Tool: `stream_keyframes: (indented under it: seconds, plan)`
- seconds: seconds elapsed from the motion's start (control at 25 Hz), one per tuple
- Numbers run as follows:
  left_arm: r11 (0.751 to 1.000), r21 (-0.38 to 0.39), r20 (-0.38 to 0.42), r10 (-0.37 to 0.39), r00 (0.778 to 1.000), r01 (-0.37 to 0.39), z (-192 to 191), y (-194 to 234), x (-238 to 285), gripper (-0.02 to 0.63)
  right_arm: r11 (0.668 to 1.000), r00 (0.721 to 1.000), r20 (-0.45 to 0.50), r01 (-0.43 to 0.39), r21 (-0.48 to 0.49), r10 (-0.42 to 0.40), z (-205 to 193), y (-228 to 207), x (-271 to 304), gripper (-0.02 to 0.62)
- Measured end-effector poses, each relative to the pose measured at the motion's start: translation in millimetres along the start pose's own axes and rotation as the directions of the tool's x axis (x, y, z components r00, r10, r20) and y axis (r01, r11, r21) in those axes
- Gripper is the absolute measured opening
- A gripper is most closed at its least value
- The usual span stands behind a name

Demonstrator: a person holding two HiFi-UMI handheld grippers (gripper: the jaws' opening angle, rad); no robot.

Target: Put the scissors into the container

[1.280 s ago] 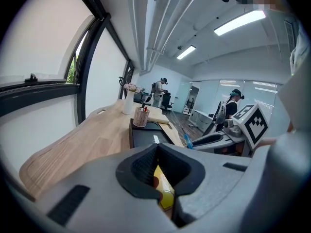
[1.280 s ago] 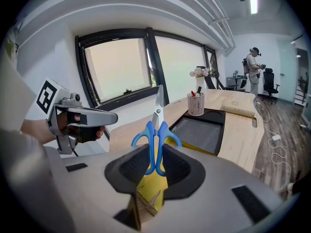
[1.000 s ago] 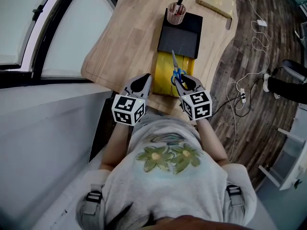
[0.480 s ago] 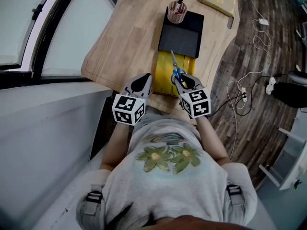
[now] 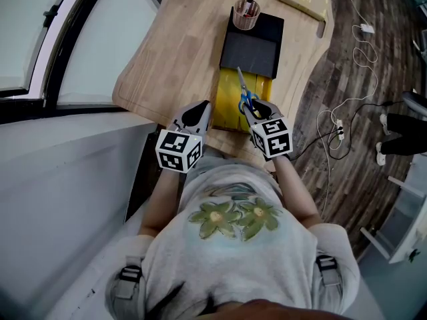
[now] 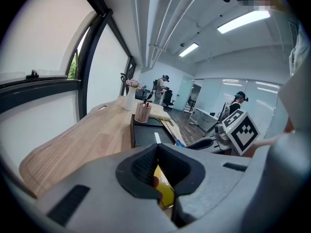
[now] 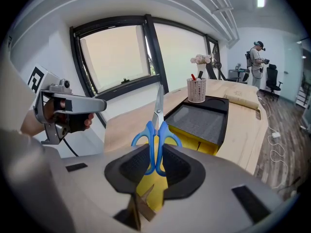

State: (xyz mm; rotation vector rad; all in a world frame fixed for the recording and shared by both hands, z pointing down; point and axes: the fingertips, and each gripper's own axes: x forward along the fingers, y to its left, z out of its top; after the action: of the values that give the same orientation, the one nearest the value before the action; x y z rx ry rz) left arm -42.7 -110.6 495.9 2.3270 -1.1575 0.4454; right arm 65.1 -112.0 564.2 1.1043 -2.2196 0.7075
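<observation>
Scissors (image 7: pixel 156 130) clamped by handles in right gripper (image 7: pixel 155 160), blades pointing ahead toward container (image 7: pixel 197 90) at black tray's (image 7: pixel 204 121) far corner; left gripper (image 6: pixel 158 168) closed, empty.

Bright even daylight, sharp, fisheye-warped edges

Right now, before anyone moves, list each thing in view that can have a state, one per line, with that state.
scissors: blades closed, tips pointing away, handles clamped between jaws.
right gripper: shut on the scissors.
left gripper: shut, nothing between its jaws.
pen cup: upright on the black tray, pens inside, no scissors in it yet.
</observation>
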Motion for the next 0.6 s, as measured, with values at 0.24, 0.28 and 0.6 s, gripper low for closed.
stream_keyframes:
  seconds: [0.24,0.28,0.6]
  plan:
    - [1.0,-0.001,-0.006,0.001,1.0,-0.001,-2,0,1,0.008,1.0,1.0,-0.027,-0.004,-0.007,0.004,-5,-1,5,0.078]
    - [1.0,-0.002,-0.006,0.002,1.0,-0.002,-2,0,2,0.008,1.0,1.0,-0.031,-0.005,-0.007,0.005,-6,-2,6,0.078]
    - [1.0,-0.01,-0.013,0.006,1.0,-0.006,-4,2,5,0.008,1.0,0.998,-0.056,-0.011,-0.007,0.011,-13,-5,15,0.078]
